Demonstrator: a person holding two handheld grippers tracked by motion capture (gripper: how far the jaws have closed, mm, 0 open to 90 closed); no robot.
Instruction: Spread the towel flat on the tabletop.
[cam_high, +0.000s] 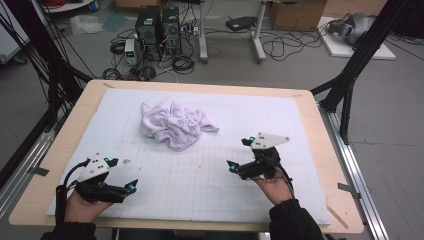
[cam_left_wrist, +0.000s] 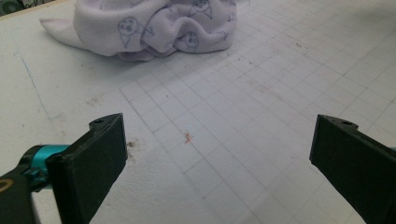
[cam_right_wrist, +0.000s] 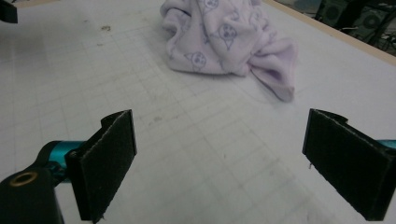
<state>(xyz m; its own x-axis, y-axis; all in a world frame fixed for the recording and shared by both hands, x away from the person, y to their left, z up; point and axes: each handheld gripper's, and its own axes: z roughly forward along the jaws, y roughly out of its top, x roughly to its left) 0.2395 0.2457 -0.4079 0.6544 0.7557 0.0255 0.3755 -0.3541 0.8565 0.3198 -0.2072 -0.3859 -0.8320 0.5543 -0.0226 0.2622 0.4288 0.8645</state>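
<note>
A crumpled pale lilac cloth (cam_high: 176, 123) with small printed figures lies on the white gridded mat (cam_high: 200, 180), toward the back and left of centre. My left gripper (cam_high: 123, 173) rests near the front left of the mat, open, with nothing between its jaws. My right gripper (cam_high: 239, 153) is at the front right, also open and empty. In the left gripper view the cloth (cam_left_wrist: 159, 25) lies ahead at the top, beyond my left gripper (cam_left_wrist: 219, 154). In the right gripper view the cloth (cam_right_wrist: 229, 39) lies ahead, past my right gripper (cam_right_wrist: 219, 158).
The mat covers a wooden table (cam_high: 65, 150). Black frame posts (cam_high: 355, 60) stand at both sides. Computer towers (cam_high: 157, 30), cables and boxes sit on the floor behind the table.
</note>
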